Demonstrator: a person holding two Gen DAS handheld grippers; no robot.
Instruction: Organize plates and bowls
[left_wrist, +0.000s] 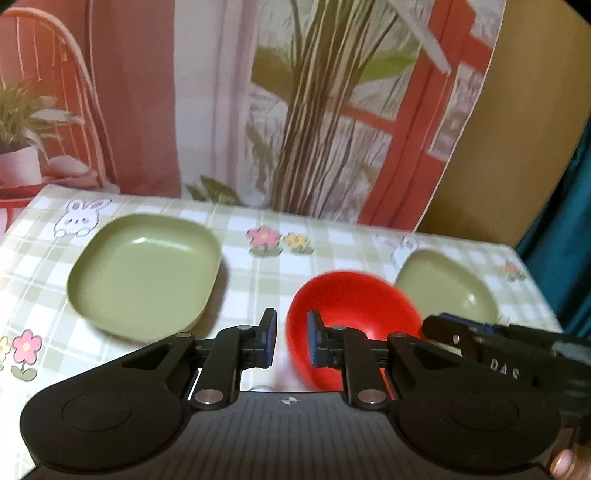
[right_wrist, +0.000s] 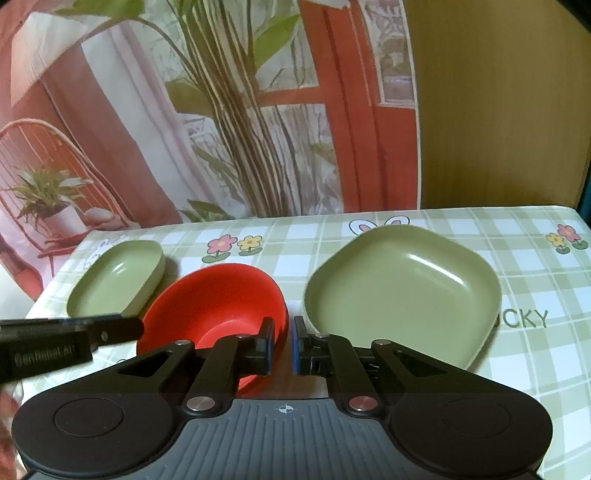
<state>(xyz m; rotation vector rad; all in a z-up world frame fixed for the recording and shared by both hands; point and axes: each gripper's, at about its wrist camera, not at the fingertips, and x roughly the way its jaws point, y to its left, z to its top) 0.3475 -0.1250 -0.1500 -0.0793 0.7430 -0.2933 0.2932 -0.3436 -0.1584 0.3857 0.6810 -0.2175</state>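
Left claw (left_wrist: 291, 341) stands slightly apart, the red bowl's (left_wrist: 351, 314) near rim in the gap, its pads not pressing it. Right claw (right_wrist: 283, 347) pinches the same bowl's (right_wrist: 214, 306) rim on the opposite side — the bowl sits tilted. Green dishes lie on the checked worktop (right_wrist: 517, 369) at either side: one left (left_wrist: 144, 273), one right (right_wrist: 402, 295).

2 plates (right_wrist: 402, 291) (green), 1 bowl (right_wrist: 218, 295)
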